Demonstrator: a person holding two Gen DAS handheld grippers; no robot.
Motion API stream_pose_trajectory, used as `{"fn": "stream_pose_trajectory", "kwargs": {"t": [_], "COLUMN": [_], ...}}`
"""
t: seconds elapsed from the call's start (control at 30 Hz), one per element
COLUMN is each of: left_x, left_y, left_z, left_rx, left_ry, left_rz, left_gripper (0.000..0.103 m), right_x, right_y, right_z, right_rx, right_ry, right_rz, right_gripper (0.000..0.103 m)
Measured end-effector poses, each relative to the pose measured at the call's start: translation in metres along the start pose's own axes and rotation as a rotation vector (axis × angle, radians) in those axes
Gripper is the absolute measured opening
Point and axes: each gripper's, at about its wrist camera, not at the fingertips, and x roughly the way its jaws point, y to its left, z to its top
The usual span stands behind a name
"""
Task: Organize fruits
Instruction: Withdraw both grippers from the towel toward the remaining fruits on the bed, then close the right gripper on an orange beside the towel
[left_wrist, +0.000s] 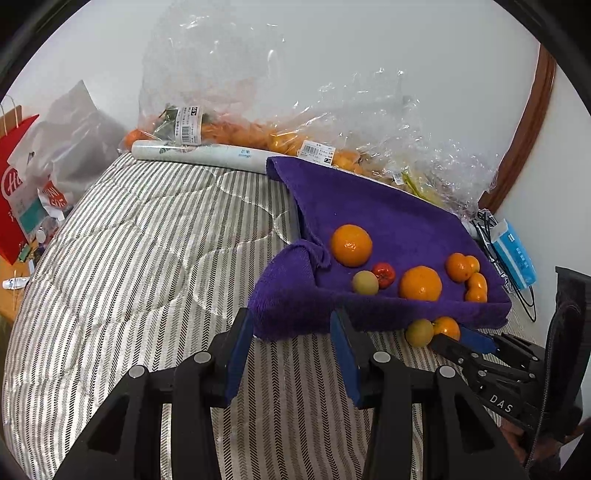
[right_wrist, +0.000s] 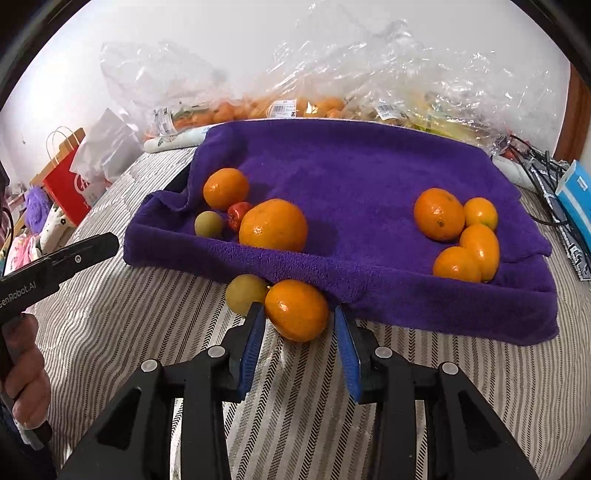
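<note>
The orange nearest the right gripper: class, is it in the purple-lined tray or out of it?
Out. The orange lies on the striped bedding, against the purple towel's front edge.

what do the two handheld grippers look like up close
Both the left gripper and right gripper are black plastic with round silver rivets and blue finger pads. White lettering marks their bodies, and a black cable runs by the right one.

A plain white wall (left_wrist: 369, 55) backs the striped quilted bedcover (left_wrist: 129, 258), with a curved wooden frame (left_wrist: 532, 122) at right.
</note>
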Motion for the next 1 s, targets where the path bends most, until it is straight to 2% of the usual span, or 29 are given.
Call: {"fn": "stream_pose_trajectory", "kwargs": {"t": [0.17, 0.2, 0.23, 0.5, 0.83, 1.0], "left_x": [0.000, -0.001, -0.001, 0.003, 0.028, 0.039], "left_y": [-0.002, -0.003, -0.005, -0.022, -0.075, -0.096], "left_z": [-0.001, -0.001, -0.002, -0.008, -0.020, -0.024], "left_rx": [0.003, 0.006, 0.010, 0.033, 0.083, 0.100], "left_ry": [0.002, 0.000, 0.000, 0.029, 0.103, 0.125], "left_rz": [-0.009, -0.009, -0.008, -0.037, -0.139, -0.156], "left_gripper": [0.041, 0.041, 0.041, 0.041, 0.041, 0.041], "right_x": [0.000, 0.000, 0.000, -0.017, -0.054, -0.065], "right_y": [-0.002, -0.002, -0.002, -0.007, -0.062, -0.088], "right_z": [-0.001, -0.001, -0.001, -0.006, -0.030, -0.039], "right_rx": [-0.002, -0.001, -0.005, -0.017, 0.030, 0.061], "right_ry": [-0.007, -0.009, -0.008, -0.035, -0.070, -0.084], "right_rz": [0.015, 0.018, 0.025, 0.042, -0.032, -0.060], "right_gripper": [0.041, 0.041, 0.035, 0.035, 0.035, 0.035]}}
